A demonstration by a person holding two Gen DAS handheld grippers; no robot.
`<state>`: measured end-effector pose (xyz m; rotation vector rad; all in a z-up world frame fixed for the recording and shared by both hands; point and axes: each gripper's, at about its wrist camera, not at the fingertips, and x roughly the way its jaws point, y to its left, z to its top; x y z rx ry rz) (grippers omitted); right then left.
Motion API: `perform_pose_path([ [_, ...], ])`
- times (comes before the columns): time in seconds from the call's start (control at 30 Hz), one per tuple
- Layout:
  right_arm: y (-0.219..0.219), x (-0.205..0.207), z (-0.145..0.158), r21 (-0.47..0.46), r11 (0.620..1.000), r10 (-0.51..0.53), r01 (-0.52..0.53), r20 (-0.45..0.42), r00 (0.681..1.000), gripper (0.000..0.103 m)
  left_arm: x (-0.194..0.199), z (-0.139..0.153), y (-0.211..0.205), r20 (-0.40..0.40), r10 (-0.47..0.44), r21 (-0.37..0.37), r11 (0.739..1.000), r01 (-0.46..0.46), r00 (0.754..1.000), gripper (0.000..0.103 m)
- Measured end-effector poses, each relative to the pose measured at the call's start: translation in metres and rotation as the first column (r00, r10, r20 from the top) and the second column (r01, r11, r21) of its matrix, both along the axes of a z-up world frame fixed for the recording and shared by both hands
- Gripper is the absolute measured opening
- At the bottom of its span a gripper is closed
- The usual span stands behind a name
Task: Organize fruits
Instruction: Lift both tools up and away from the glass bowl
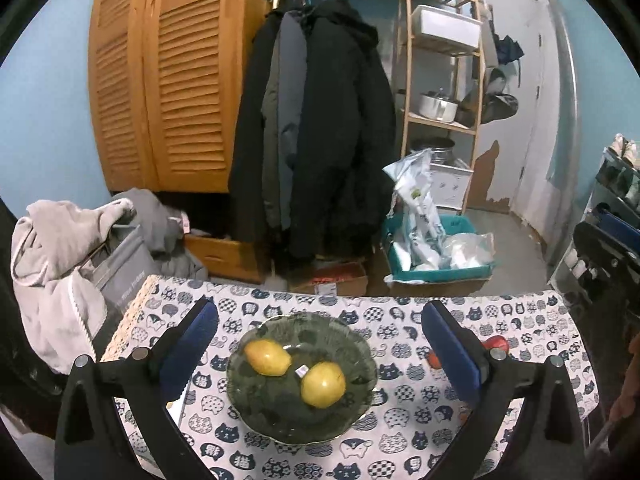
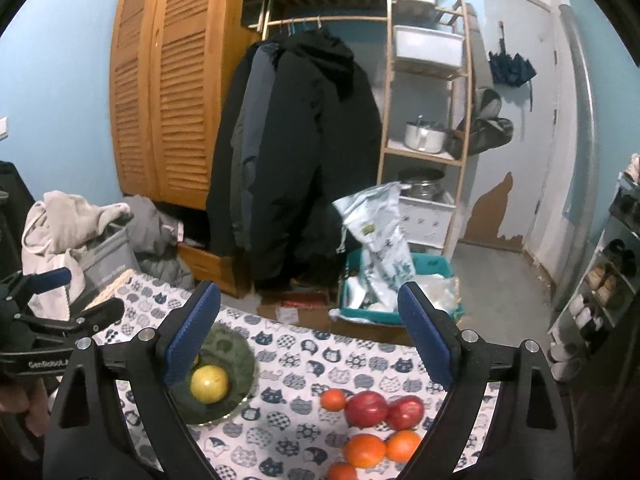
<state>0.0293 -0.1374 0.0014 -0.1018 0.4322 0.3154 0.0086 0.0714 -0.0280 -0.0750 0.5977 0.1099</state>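
A dark green glass plate (image 1: 256,408) sits on the cat-print tablecloth and holds two yellow fruits (image 1: 267,357) (image 1: 323,384). My left gripper (image 1: 319,320) is open and empty, hovering above the plate with one finger on each side. In the right wrist view the plate (image 2: 240,356) lies at the left with one yellow fruit (image 2: 209,384) showing. Two red apples (image 2: 366,409) (image 2: 405,412) and several oranges (image 2: 365,450) lie on the cloth to the right of it. My right gripper (image 2: 309,318) is open and empty above them.
The table's far edge (image 1: 360,296) drops to a floor with a cardboard box (image 1: 340,278) and a teal bin of bags (image 1: 432,252). A grey basket with clothes (image 1: 80,248) stands at the left. Coats hang behind. Red fruit (image 1: 496,343) peeks past my left gripper's right finger.
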Motion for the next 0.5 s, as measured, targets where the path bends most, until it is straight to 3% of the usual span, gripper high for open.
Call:
perform_pose_path([
  [0.5, -0.067, -0.007, -0.008, 0.002, 0.992, -0.122, 0.122, -0.022, 0.992, 0.089, 0.015, -0.006, -0.062, -0.029, -0.126, 0.001, 0.992, 0.126, 0.992, 0.103],
])
